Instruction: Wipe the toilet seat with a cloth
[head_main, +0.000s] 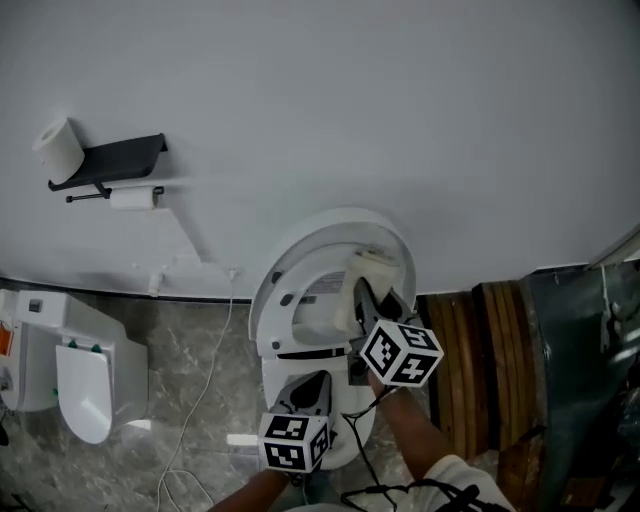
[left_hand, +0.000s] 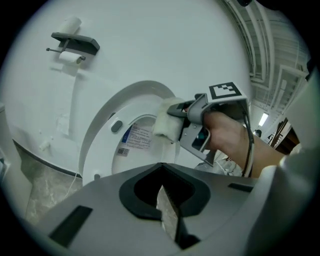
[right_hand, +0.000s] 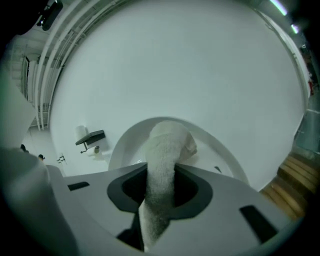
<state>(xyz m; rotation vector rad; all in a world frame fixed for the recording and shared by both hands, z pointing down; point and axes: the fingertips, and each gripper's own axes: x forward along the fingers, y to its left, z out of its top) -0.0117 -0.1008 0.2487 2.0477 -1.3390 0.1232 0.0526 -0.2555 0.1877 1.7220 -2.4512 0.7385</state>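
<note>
A person's right tool (head_main: 362, 295) grips a white cloth (head_main: 372, 265), its two jaws clamped on the bunched fabric, and holds it at the upper right part of the raised toilet seat (head_main: 275, 300); the right gripper view shows the cloth running up out of the jaws and ending in a rounded wad in front of the seat's curved rim, though whether it presses on the plastic cannot be told; the seat stands upright against the white wall (head_main: 420, 120), its underside with grey bumpers and a printed label facing the room; the left tool (head_main: 310, 385) hangs lower, over the front of the toilet bowl (head_main: 345, 440) and apart from the seat, its jaws pressed together with nothing between them; the left gripper view looks up past those jaws at the other hand (left_hand: 227, 135) and its cloth; on the wall to the left a black paper holder (head_main: 120, 160) carries one roll beneath and a spare roll (head_main: 60, 148) on top; a white cable (head_main: 205, 390) trails across the marble floor (head_main: 190, 340) beside a white fixture (head_main: 85, 375); dark wooden slats (head_main: 470, 350) stand just right of the toilet.
</note>
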